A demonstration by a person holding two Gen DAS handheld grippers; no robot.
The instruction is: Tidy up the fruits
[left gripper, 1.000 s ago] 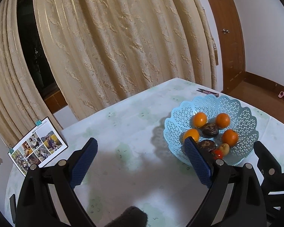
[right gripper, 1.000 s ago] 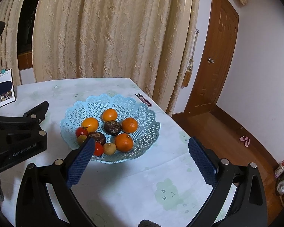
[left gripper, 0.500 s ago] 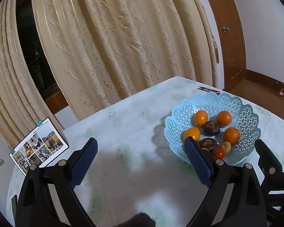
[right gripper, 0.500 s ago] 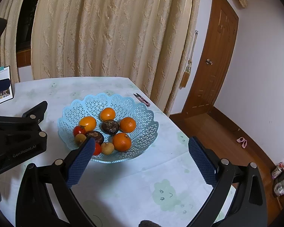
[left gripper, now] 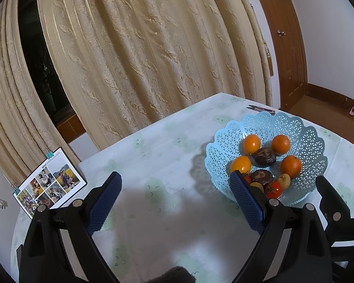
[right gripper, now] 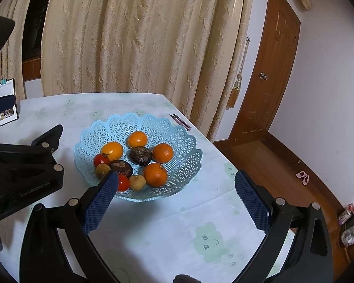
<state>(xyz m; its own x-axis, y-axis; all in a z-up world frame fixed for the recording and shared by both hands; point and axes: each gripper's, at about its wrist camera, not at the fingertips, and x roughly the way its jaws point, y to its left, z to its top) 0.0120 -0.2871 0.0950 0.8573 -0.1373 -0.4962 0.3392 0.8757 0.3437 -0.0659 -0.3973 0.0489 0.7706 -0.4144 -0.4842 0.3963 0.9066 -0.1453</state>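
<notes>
A light blue lattice basket stands on the table and holds several oranges, two dark wrinkled fruits, small red fruits and small tan fruits. My right gripper is open and empty, just in front of the basket; its left finger overlaps the near rim. My left gripper is open and empty over bare tablecloth, left of the basket; its right finger hides part of the basket's near-left edge.
A photo card stands at the table's left edge. Small snips lie behind the basket near the far corner. Curtains hang behind the table. The table's right edge drops to a wooden floor, with a door beyond.
Both grippers have drifted slightly back and upward; the basket sits a little farther away in both views. Nothing was grasped or released.
</notes>
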